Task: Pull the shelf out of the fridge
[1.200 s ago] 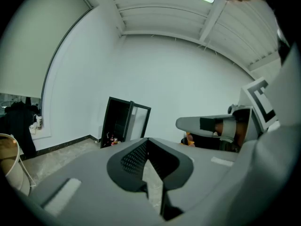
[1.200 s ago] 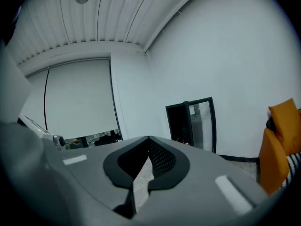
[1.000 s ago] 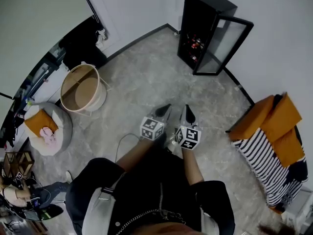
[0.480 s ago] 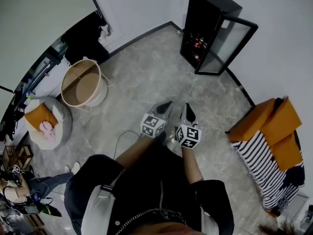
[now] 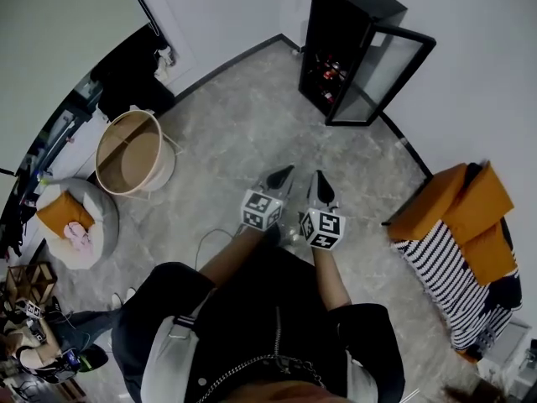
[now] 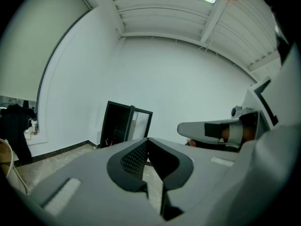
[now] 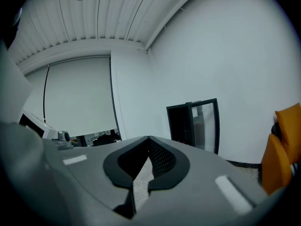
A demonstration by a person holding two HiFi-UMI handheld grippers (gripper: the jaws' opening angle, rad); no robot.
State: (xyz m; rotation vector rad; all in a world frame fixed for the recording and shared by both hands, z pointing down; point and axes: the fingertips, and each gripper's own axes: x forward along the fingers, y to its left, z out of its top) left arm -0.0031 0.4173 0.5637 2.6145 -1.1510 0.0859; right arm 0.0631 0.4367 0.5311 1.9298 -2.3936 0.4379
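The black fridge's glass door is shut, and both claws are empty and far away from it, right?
No. The glass door of the fridge stands open, as the head view shows. The left claw and right claw are indeed empty and far from it.

Black fridge (image 5: 334, 23), grey marbled floor (image 5: 243, 116), orange cushion (image 5: 474, 212)

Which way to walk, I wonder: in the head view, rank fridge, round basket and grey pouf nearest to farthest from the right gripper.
1. Fridge, ahead, door open.
2. Round basket, to the left.
3. Grey pouf, farthest left.
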